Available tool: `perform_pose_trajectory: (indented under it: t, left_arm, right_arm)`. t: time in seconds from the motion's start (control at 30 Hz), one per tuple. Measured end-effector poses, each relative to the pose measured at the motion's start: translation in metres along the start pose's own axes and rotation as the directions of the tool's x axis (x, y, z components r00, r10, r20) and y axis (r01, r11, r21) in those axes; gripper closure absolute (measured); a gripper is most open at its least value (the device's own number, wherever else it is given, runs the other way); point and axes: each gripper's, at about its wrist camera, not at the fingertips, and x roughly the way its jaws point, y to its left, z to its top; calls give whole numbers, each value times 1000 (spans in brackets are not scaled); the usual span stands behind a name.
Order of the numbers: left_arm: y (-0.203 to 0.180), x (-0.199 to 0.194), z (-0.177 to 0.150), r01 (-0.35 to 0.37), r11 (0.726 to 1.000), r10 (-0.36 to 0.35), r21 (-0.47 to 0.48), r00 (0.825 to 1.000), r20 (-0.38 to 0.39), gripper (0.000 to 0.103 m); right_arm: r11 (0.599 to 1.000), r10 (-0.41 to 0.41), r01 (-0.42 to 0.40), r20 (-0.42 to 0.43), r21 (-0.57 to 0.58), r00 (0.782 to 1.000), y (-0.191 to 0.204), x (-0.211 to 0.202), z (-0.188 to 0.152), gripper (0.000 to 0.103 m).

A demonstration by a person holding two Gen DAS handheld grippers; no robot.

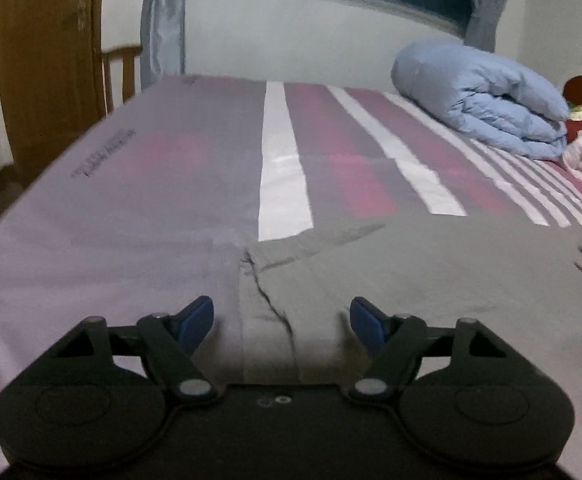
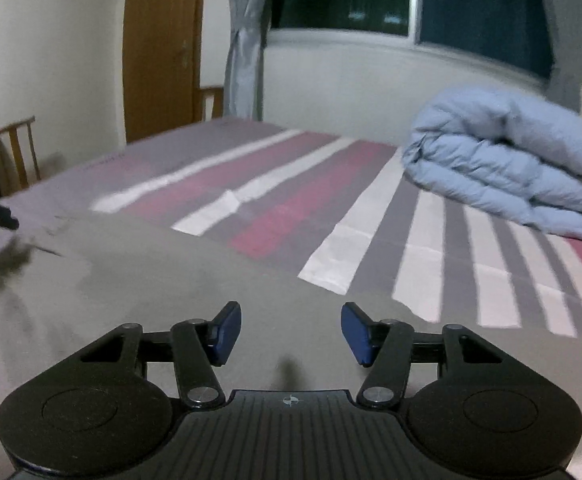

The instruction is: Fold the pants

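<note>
Hovering both grippers over the grey cotton pants spread flat on the bed's striped pink, grey and white sheet. My left gripper has its blue pads apart over the pants' edge, seam between them, nothing pinched. My right gripper is the same deal, pads apart over plain grey fabric, not gripping. Rolled pale blue quilt sits at about 2 o'clock, well apart from the pants. Pretty blurry though.
</note>
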Motion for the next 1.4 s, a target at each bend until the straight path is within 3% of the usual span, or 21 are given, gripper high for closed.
perform_pose_trajectory:
  t: [0.27, 0.43, 0.63, 0.7, 0.73, 0.77, 0.83, 0.87, 0.93, 0.97, 1.1, 1.4]
  left_arm:
    - [10, 66, 17, 36, 994, -26, 104, 995, -98, 40]
    - [14, 86, 23, 65, 991, -52, 116, 993, -109, 28]
    - [29, 91, 26, 116, 992, -111, 50, 989, -98, 30]
    - [30, 93, 29, 132, 990, -126, 47, 986, -105, 36]
    - [28, 94, 32, 149, 987, -143, 52, 984, -106, 51]
    - [28, 94, 33, 160, 986, -154, 51, 982, -105, 57]
    - [27, 92, 33, 176, 983, -170, 53, 981, -94, 73]
    - [26, 90, 33, 182, 981, -177, 60, 981, -85, 77]
    - [23, 85, 31, 175, 981, -171, 88, 984, -57, 80]
    - [23, 82, 30, 173, 981, -170, 83, 985, -39, 81]
    - [20, 59, 31, 158, 983, -162, 89, 986, 49, 84]
    - [14, -58, 40, 222, 962, -252, 161, 948, 197, 87]
  right_arm:
    - [992, 21, -37, -132, -120, 991, -30, 96, 3, 46]
    - [987, 59, -84, -178, -138, 982, -40, 113, 2, 46]
    - [986, 106, -130, -199, -108, 974, -49, 122, 0, 46]
    - [984, 116, -140, -202, -111, 972, -50, 123, -1, 46]
    - [983, 120, -145, -202, -115, 972, -50, 124, -1, 46]
    - [982, 126, -151, -205, -114, 971, -49, 124, -1, 46]
    - [977, 144, -171, -205, -125, 968, -49, 123, 0, 55]
    - [974, 149, -180, -207, -138, 967, -47, 121, 0, 60]
    - [965, 139, -178, -203, -191, 969, -41, 117, 1, 90]
    - [962, 129, -172, -202, -213, 971, -38, 113, 1, 94]
    - [962, 101, -128, -119, -240, 988, -30, 80, 10, 96]
    - [950, 73, -59, 34, -307, 997, 20, -59, 24, 96]
